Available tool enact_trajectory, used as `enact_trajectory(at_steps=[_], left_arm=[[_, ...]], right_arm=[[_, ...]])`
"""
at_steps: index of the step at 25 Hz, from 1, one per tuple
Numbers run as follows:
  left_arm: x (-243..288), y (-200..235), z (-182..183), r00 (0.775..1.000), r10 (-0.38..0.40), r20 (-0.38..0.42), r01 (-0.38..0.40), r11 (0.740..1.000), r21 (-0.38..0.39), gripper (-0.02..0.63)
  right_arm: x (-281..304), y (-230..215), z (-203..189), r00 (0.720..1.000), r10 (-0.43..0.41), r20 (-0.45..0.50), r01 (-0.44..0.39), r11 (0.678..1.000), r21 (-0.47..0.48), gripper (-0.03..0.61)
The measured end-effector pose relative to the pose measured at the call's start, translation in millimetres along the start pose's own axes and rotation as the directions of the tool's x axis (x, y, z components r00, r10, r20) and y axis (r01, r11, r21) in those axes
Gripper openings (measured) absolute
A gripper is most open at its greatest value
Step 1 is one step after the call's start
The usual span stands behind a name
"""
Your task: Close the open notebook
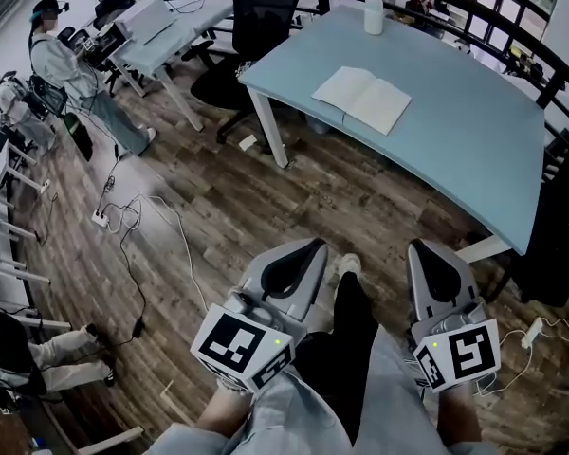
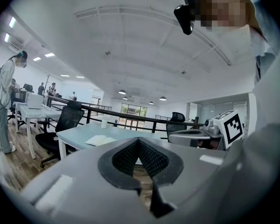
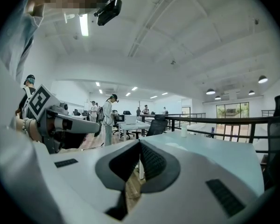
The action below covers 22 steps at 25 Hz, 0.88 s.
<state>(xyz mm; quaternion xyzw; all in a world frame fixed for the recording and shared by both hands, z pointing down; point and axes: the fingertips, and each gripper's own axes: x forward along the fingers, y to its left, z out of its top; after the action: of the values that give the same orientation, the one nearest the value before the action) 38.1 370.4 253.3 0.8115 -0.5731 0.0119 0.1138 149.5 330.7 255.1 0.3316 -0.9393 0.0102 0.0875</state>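
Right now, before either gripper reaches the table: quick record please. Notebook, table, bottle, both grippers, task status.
notebook: open, lying flat, pages up
table: light blue, holds notebook and bottle
bottle: white, upright, beyond the notebook near the far edge
left gripper: shut, empty, over the wood floor, short of the table
right gripper: shut, empty, over the floor near the table's near edge
chair: black, at the table's far left side
task status: notebook not yet closed, nothing touching it
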Motion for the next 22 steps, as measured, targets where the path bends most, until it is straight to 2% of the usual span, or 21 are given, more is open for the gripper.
enact_trajectory(at_steps=[10, 17, 22], left_arm=[[19, 44, 9, 0.996, 0.087, 0.012, -0.087, 0.996, 0.007, 0.002], [52, 82, 28, 0.991, 0.131, 0.026, -0.131, 0.991, 0.013, 0.003], [80, 108, 39, 0.989, 0.146, 0.034, -0.146, 0.989, -0.014, 0.003]], right_arm=[[60, -15, 3, 0.997, 0.076, 0.017, -0.076, 0.997, -0.006, 0.002], [109, -48, 3, 0.996, 0.086, -0.001, -0.086, 0.996, 0.022, 0.002], [149, -67, 16, 0.994, 0.104, -0.014, -0.104, 0.994, -0.015, 0.002]])
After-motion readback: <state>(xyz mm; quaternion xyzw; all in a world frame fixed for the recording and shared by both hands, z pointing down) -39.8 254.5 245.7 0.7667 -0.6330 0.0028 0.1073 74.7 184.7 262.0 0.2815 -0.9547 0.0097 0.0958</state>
